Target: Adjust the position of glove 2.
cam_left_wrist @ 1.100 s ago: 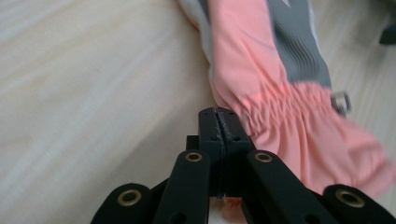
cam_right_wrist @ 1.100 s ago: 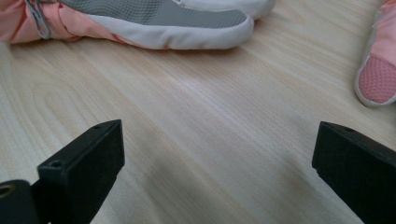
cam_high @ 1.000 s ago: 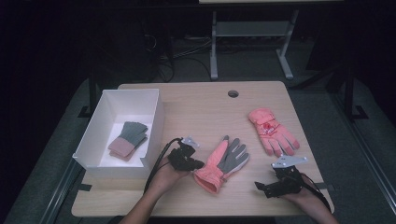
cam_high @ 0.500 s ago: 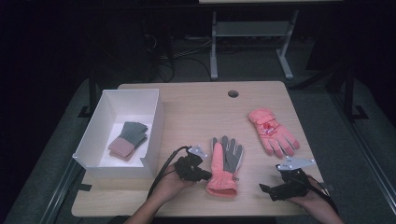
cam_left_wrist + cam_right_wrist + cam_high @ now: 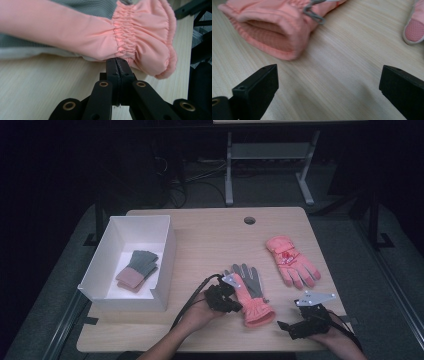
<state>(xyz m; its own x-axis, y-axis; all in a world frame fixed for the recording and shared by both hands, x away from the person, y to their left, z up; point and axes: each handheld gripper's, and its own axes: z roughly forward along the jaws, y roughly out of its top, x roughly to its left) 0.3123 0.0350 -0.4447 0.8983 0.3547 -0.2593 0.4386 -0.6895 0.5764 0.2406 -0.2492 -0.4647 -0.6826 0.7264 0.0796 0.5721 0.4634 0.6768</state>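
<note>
- Three gloves lay in the high view, ordered here from the left of the frame to the right.
- At centre left, a white box [image 5: 165, 251] stood on the table [image 5: 210, 235], with a grey glove with a pink cuff [image 5: 137, 270] lying inside it.
- Just right of the box, in the lower middle, the left claw [image 5: 234, 306] was clamped on the gathered cuff edge of the pink-and-grey glove [image 5: 250, 292]; its jaws met on the fabric in the left gripper view [image 5: 117, 62].
- That glove lay flat on the table, fingers pointing toward the top of the frame, cuff toward the bottom.
- At centre right, a second pink glove [image 5: 291, 261] lay apart from the first.
- At lower right, the right claw [image 5: 286, 326] rested on the table with its jaws wide apart, holding nothing, near the first glove's cuff [image 5: 274, 25].
</note>
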